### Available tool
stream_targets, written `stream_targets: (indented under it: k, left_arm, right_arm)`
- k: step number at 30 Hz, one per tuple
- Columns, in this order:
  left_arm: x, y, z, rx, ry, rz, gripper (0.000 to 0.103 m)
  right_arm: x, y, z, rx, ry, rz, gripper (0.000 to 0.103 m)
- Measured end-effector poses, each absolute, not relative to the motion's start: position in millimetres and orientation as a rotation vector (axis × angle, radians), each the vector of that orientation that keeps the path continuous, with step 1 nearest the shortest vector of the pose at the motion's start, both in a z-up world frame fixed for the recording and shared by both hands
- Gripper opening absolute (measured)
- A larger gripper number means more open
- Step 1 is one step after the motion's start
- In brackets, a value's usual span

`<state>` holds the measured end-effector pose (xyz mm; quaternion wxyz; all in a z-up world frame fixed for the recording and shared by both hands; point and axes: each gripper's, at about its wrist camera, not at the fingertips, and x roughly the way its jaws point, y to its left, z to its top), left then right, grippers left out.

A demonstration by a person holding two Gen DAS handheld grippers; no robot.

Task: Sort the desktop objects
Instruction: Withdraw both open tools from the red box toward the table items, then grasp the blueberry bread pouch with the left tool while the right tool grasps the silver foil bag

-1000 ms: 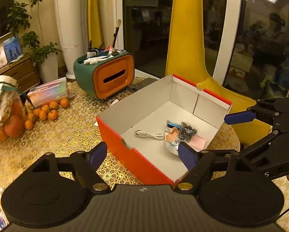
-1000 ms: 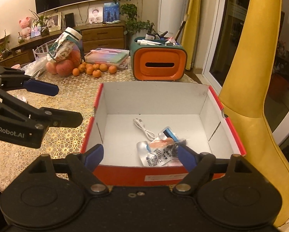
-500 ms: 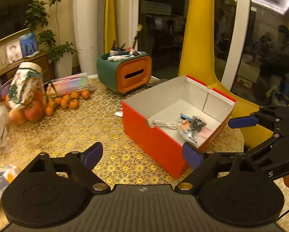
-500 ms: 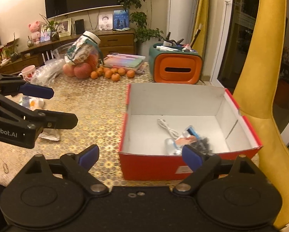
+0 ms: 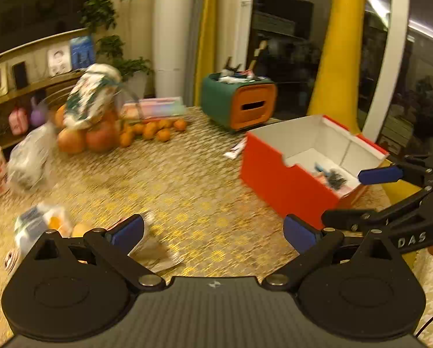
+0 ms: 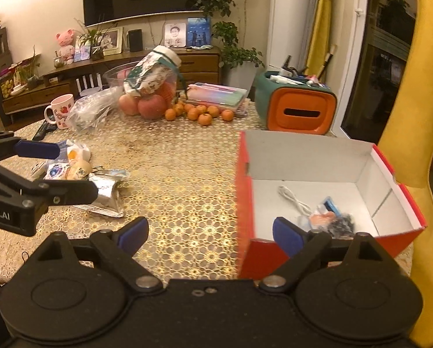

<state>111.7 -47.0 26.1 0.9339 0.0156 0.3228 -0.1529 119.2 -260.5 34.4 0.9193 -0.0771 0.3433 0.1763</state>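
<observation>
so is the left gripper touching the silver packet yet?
Cannot tell. In the right wrist view the left gripper, open, overlaps the silver packet, so any gap is hidden; the left wrist view is too blurred.

The left gripper (image 5: 213, 232), its jaws just opened wide and empty, hangs over the desk (image 5: 187, 191); red box (image 5: 286, 185) sits right.

One red box (image 6: 318, 174), one mug (image 6: 60, 111)
</observation>
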Motion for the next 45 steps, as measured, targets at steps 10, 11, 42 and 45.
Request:
stream_targets:
  k: [10, 11, 42, 45]
  left_arm:
    - [110, 13, -1, -0.018, 0.663, -0.208, 0.103]
    - [111, 18, -5, -0.028, 0.670, -0.201, 0.103]
    - [164, 115, -78, -0.070, 0.703, 0.050, 0.103]
    - [169, 120, -82, -0.073, 0.711, 0.064, 0.103]
  right_arm:
    - [129, -221, 21, -0.135, 0.685, 0.385, 0.099]
    - [130, -218, 19, -0.131, 0.685, 0.383, 0.100]
    - [187, -101, -37, -0.152, 0.758, 0.479, 0.102]
    - [190, -94, -41, -0.162, 0.766, 0.490, 0.102]
